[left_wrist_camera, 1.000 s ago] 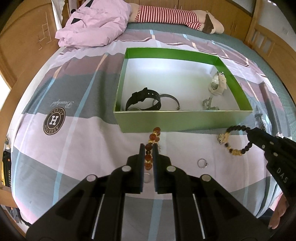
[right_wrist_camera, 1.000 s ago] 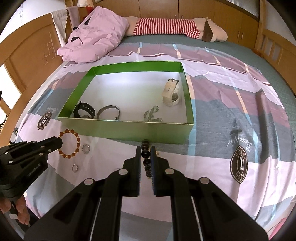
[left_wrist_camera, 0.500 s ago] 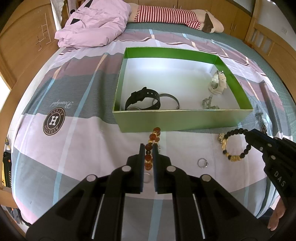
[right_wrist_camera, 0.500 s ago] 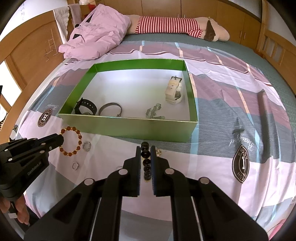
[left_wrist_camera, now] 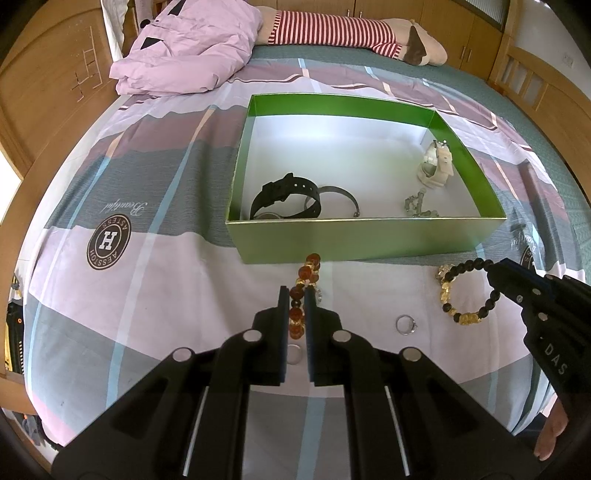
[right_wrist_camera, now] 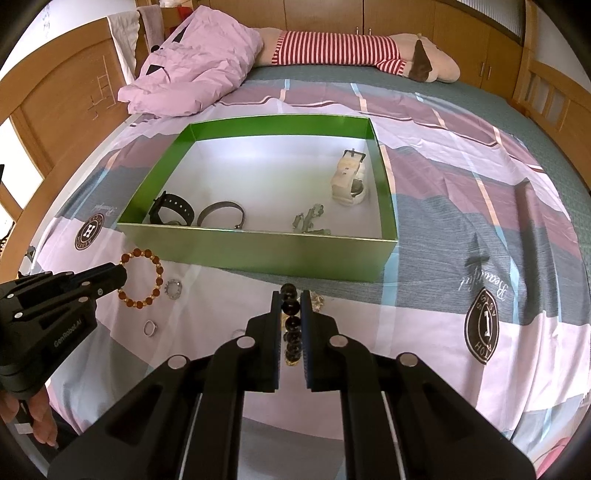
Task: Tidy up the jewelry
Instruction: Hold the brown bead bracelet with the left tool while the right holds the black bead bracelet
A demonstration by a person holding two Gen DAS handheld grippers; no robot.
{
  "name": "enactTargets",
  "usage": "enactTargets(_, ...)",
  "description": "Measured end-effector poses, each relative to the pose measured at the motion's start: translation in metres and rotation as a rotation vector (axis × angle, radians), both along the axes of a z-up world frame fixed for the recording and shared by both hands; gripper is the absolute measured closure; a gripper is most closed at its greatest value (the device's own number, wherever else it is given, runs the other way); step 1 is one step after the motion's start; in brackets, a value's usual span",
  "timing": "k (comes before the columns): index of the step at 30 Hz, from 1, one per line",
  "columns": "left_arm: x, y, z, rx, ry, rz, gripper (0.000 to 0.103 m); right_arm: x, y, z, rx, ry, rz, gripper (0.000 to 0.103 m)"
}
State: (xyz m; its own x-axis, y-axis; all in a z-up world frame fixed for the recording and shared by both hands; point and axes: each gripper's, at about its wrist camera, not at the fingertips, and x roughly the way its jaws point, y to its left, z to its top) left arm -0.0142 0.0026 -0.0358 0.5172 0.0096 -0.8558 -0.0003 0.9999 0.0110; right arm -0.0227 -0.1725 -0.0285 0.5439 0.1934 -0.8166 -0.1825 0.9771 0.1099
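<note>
Left wrist: patchwork bedsheet (left_wrist_camera: 155, 280), wooden wardrobes (left_wrist_camera: 458, 22).

Each wrist view looks forward and down along its own fingers, low over the bedspread (left_wrist_camera: 155, 280) and facing the headboard end. Ahead of both jaws, close, stands the green box (left_wrist_camera: 362, 240), seen by both cameras. The left view has it ahead and slightly right of its jaws, the right view (right_wrist_camera: 258, 251) ahead and slightly left. Each view catches the other gripper at its frame edge
</note>
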Motion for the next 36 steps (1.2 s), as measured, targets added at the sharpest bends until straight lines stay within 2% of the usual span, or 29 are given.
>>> enactTargets(36, -0.0031, 0.0019, 0.0029, 0.011, -0.016, -0.003, 0.096, -0.0035, 0.0049, 0.001, -0.001, -0.01, 0.01, 0.094)
